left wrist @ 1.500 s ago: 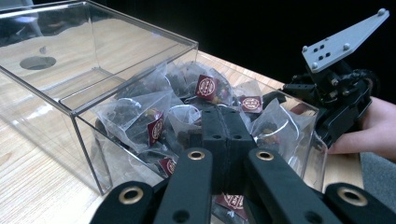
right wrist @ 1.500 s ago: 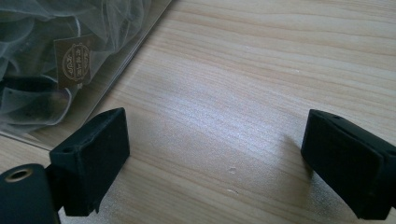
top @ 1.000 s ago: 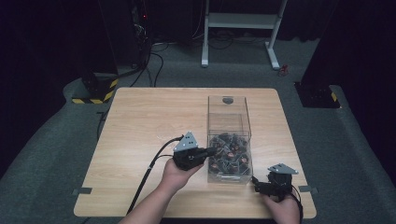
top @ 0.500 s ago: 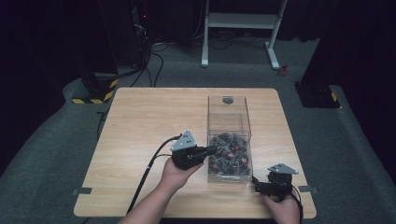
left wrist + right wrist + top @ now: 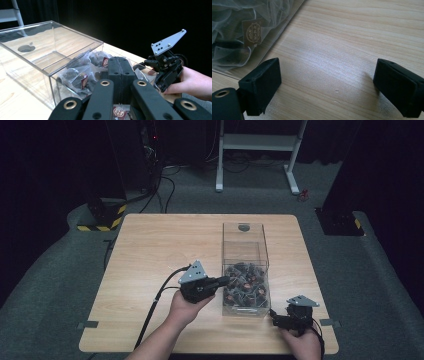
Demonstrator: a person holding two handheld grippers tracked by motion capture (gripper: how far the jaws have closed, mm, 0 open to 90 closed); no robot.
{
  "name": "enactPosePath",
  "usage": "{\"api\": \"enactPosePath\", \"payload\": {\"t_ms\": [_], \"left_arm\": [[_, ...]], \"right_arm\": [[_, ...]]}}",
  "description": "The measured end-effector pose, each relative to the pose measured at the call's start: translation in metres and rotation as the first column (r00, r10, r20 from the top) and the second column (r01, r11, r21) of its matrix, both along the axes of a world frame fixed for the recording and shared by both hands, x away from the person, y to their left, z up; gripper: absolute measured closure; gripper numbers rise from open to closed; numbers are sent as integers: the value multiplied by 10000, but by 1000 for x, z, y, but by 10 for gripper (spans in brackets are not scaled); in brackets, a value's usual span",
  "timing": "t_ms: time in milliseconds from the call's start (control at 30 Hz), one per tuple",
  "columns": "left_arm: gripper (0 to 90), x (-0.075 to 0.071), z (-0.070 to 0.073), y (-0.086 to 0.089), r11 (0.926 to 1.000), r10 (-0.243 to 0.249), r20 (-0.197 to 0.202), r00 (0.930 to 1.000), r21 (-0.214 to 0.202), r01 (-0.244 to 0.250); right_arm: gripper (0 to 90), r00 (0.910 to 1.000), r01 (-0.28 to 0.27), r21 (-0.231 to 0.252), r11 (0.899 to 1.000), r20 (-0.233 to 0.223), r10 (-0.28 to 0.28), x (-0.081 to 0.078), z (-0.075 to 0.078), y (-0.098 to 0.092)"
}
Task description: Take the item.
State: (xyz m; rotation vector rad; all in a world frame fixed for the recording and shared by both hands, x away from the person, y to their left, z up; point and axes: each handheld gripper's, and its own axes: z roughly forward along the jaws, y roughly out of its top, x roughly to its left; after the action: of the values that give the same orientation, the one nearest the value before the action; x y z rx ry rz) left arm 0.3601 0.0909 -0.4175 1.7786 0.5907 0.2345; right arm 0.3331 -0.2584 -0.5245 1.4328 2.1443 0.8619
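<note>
A clear plastic box (image 5: pixel 245 232) stands on the wooden table (image 5: pixel 160 250), right of centre. Its near half holds several clear bags of dark pieces (image 5: pixel 246 286) with brown labels. My left gripper (image 5: pixel 226 281) reaches in from the left over the box's near end. In the left gripper view its jaws (image 5: pixel 121 61) are pressed together just above the bags (image 5: pixel 80 75), and I see nothing between them. My right gripper (image 5: pixel 278 320) rests near the table's front right, beside the box's near corner. Its jaws (image 5: pixel 329 85) stand wide open over bare wood.
The far half of the box (image 5: pixel 50 42) has no bags, and a round hole (image 5: pixel 244 227) marks its far end. The right gripper (image 5: pixel 165 65) shows beyond the box in the left gripper view. Cables and a white frame (image 5: pixel 260 150) lie on the floor behind the table.
</note>
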Motion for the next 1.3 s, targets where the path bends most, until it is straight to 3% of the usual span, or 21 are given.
{"api": "enactPosePath", "payload": {"t_ms": [733,1300], "left_arm": [[900,-5,0,48,9942,1067,210,9941,-159,-1064],[900,0,1,88,9777,2099,368,9770,-135,-2095]], "right_arm": [[76,10000,-20,-19,10000,16,20,0,0,0],[76,10000,-21,-18,10000,14,21,0,0,0]]}}
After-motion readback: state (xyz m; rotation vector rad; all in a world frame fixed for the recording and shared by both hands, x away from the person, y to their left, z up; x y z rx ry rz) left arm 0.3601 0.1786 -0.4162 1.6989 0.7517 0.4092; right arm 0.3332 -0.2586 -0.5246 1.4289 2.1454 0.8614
